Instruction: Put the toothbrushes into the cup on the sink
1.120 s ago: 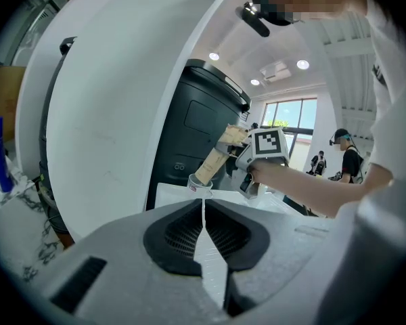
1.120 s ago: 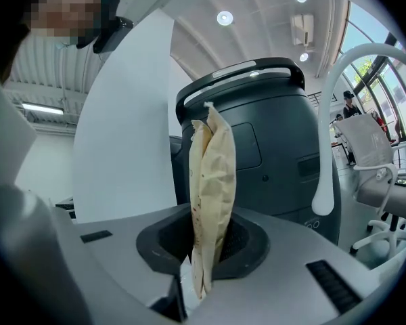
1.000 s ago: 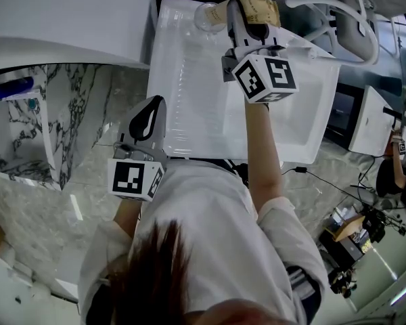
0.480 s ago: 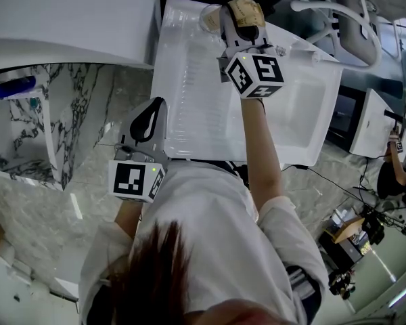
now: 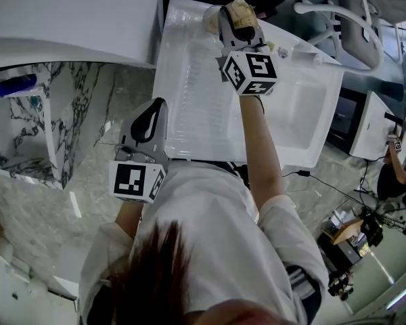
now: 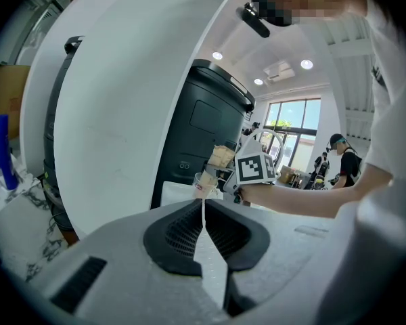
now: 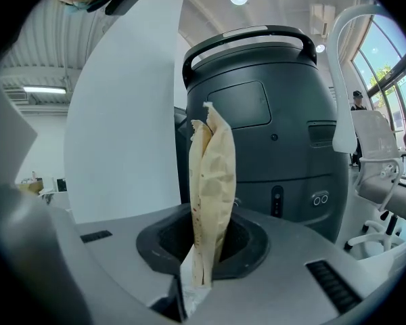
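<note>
Looking down from the head view, I have the white sink point(image 5: 189, 107) ahead of me with the clear cup point(image 5: 210, 19) standing at its far left corner. My right gripper point(image 5: 237, 32) reaches across to the sink's far edge, its marker cube point(image 5: 250, 73) facing up. It points almost level at the cup. Its jaws are narrow and clamped on a tan paper toothbrush packet point(image 5: 242, 12). In the right gripper view that packet point(image 7: 213, 175) stands upright between the pads of the right gripper point(image 7: 201, 266), pinched near its lower end, crumpled and speckled. The brush inside the paper I cannot make out. Behind it are a dark grey machine body point(image 7: 277, 134) and a white panel point(image 7: 125, 127). From above, the packet sits just beside the cup's rim, on its right. Whether its lower end is inside the cup or only next to it I cannot tell. My left gripper point(image 5: 153, 108) hangs at the sink's near edge, toward the left corner, well apart from the cup. In the left gripper view its jaws point(image 6: 204, 225) are drawn together with nothing between them, only a sliver of light at the tips. Past them I see the cup point(image 6: 204, 185) and the packet above it.
</note>
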`<state>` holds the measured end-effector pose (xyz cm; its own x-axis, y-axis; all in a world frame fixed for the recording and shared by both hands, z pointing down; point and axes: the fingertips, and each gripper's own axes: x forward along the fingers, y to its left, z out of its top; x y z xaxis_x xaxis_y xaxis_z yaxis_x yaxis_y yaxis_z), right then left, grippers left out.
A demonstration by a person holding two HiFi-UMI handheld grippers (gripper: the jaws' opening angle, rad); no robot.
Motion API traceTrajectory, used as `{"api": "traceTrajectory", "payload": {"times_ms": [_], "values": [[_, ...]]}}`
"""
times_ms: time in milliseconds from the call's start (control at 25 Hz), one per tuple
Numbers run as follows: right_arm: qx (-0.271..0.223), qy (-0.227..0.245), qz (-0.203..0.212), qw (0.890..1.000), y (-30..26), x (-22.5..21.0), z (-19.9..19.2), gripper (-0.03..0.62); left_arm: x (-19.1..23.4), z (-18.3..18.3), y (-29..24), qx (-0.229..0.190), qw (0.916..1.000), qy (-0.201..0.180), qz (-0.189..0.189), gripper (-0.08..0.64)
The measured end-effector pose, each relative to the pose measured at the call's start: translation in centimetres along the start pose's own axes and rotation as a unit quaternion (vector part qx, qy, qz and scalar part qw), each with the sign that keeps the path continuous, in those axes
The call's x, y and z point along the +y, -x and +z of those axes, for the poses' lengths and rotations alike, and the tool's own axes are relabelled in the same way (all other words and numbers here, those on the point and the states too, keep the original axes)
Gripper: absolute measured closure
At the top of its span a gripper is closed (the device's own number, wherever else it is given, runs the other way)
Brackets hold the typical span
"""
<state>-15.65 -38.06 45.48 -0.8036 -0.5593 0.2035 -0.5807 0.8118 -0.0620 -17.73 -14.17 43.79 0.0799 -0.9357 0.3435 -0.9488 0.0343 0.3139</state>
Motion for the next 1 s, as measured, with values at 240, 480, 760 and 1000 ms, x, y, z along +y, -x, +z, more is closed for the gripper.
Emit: {"api": "traceTrajectory", "payload": {"times_ms": [240, 480, 760, 1000], "values": [[0.006, 0.006, -0.004, 1.0, -0.1, -0.4, -0.1, 0.543, -0.1, 0.0, 0.0, -0.001, 1.0, -0.001, 0.001, 0.535], [0.023, 0.002, -0.025, 0.999, -0.2, -1.8, -0.8, 0.442, -0.3, -0.1, 0.0, -0.001, 1.0, -0.001, -0.001, 0.535], [0.032, -0.02, -0.035, 0.999, 0.2, -2.9, -1.7, 0.373, -0.6, 0.0, -0.1, -0.001, 1.0, -0.002, -0.003, 0.535], [0.021, -0.03, -0.027, 0.999, 0.5, -2.7, -1.3, 0.37, -0.9, 0.1, -0.1, -0.004, 1.0, -0.003, -0.004, 0.535]]}}
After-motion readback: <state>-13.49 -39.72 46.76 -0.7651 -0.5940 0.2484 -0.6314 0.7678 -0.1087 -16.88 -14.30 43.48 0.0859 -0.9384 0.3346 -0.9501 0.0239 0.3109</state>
